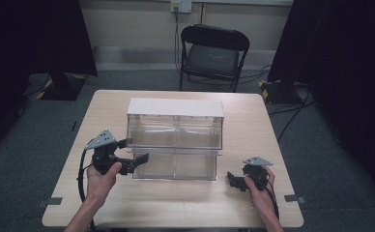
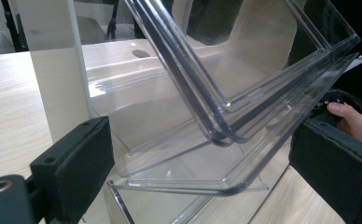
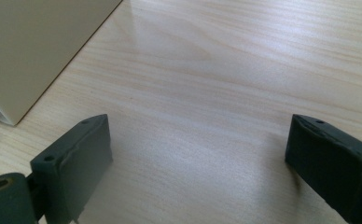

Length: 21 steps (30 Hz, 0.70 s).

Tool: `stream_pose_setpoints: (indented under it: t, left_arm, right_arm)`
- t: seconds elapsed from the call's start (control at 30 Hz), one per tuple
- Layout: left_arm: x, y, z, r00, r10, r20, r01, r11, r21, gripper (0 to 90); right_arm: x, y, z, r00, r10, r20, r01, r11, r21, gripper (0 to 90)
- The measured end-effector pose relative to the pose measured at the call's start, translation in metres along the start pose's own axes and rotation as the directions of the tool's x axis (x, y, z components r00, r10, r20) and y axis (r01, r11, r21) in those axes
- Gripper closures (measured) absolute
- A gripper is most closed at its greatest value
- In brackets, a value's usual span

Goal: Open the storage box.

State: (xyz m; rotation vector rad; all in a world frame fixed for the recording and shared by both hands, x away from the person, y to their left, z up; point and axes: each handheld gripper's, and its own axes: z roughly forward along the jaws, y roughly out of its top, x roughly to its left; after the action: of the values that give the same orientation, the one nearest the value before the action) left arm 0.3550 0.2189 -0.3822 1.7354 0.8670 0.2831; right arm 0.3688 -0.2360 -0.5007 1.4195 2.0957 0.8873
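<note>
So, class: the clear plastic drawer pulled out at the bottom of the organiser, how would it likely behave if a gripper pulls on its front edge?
The drawer looks like thin rigid plastic, so probably stiff and light. Its glossy walls may be slippery between the left gripper pads. It seems empty, so it should slide easily and might tip once far out.
</note>
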Motion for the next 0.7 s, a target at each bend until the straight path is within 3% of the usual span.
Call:
stream_pose_setpoints:
  t: [0.7]
  left_arm:
    - [-0.0008, 0.0006, -0.0008, 0.9999, 0.011, -0.005, -0.011, 0.9999, 0.001, 6.9]
  right_arm:
    - [0.0000, 0.0000, 0.0000, 1.0000, 0.000, 0.000, 0.000, 1.000, 0.000, 6.4]
